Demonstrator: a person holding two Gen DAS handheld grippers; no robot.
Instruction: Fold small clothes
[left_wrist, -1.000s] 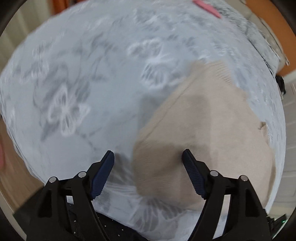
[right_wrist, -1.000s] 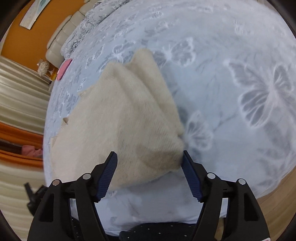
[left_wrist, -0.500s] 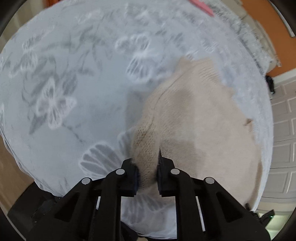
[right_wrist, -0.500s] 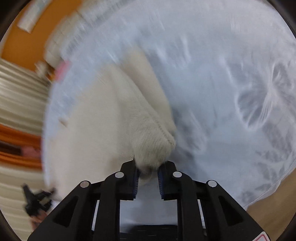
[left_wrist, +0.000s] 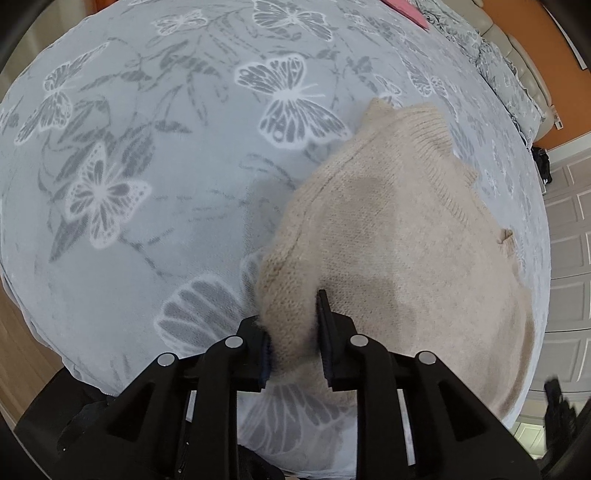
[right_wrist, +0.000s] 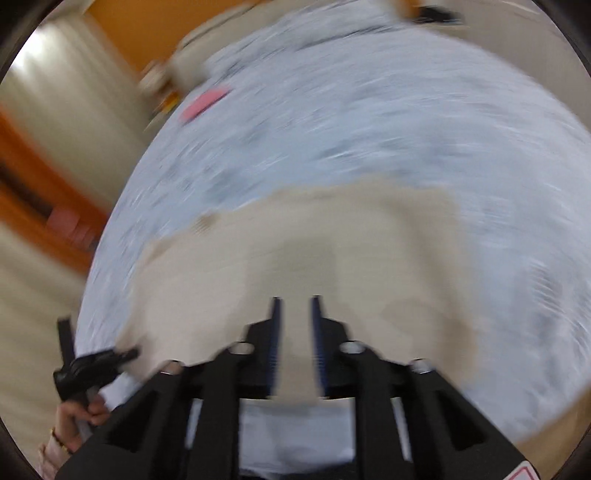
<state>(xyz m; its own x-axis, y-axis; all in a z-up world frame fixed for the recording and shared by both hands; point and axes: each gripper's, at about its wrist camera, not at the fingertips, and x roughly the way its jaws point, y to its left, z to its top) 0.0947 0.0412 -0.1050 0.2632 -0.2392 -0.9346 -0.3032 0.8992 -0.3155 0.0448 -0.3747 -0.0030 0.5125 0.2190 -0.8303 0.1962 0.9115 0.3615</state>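
A beige knit sweater (left_wrist: 399, 236) lies on the grey butterfly blanket (left_wrist: 147, 147). My left gripper (left_wrist: 291, 314) pinches the sweater's near left corner; a thick bunch of knit fills the gap between its pads, and the jaws are opening slightly. In the blurred right wrist view, my right gripper (right_wrist: 295, 306) is lifted over the sweater (right_wrist: 369, 236). Its jaws are closing, narrow, with beige cloth between them. At the lower left of that view a hand (right_wrist: 74, 417) holds the left gripper (right_wrist: 92, 365).
A pink item (left_wrist: 406, 11) lies at the far edge of the bed and shows again as the pink item (right_wrist: 205, 101). Grey patterned pillows (left_wrist: 517, 74) and an orange wall stand beyond. Wooden floor (left_wrist: 14, 350) borders the bed's near left, and a white door (left_wrist: 569, 258) is at right.
Both grippers went from wide open around the sweater's near corners to pinched on the knit. The right one then swung up and sideways with the cloth, rolling; the left stayed put.
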